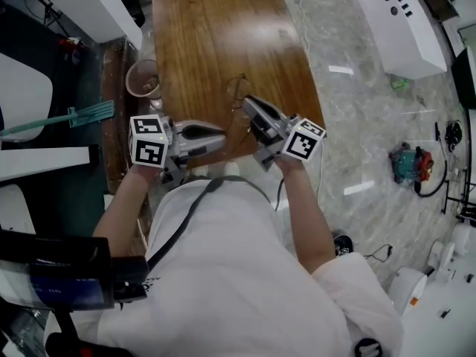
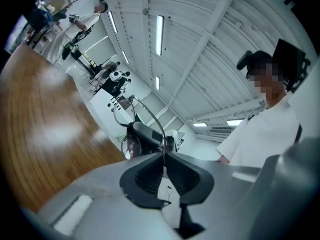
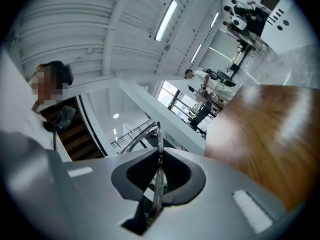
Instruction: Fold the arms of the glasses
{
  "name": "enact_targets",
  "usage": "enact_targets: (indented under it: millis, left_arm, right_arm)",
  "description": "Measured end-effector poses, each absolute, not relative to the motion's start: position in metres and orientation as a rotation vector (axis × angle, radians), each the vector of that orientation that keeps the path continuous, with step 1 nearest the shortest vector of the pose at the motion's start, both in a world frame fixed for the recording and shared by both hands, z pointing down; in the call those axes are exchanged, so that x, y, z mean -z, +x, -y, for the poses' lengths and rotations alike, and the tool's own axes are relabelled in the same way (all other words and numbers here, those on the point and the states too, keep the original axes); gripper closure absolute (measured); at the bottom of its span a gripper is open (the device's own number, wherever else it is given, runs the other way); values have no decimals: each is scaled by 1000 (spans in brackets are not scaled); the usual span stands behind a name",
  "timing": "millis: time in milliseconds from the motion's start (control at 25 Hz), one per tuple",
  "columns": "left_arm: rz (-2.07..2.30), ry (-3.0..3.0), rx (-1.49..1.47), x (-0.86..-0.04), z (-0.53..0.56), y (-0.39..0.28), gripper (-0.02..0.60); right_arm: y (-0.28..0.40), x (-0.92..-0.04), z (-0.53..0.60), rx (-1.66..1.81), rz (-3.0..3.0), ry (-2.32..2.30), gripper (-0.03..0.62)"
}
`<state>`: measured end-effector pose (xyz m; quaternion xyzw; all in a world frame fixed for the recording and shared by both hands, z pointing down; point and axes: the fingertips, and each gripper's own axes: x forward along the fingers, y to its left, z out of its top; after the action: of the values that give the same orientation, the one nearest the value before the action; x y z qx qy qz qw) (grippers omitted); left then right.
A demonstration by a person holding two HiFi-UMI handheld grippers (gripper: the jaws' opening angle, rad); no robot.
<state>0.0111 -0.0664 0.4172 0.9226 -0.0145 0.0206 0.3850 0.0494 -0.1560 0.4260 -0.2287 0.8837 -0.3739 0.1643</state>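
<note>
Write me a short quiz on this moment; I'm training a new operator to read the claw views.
1. Multiple choice: what is the left claw shut on?
A) a thin arm of the glasses
B) a cloth
C) nothing

2. True or false: the right claw is open and empty.

3. Fill in: both claws hold the glasses above the wooden ____.

Key
1. A: the wire arm runs up from between the closed pads.
2. False: it is shut on the glasses too.
3. table
</note>
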Motion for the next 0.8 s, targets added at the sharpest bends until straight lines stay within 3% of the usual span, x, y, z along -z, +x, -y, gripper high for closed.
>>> enact_targets:
  millis: [560,800]
  left_arm:
    - [248,2437,-261,-462,69,26,552]
    - [312,2413,-274,-462,63,19,500]
  right_arm:
    - [24,-427,143,1297,-2320,-523,565]
    - [36,-433,146,1286,-2302,-573,565]
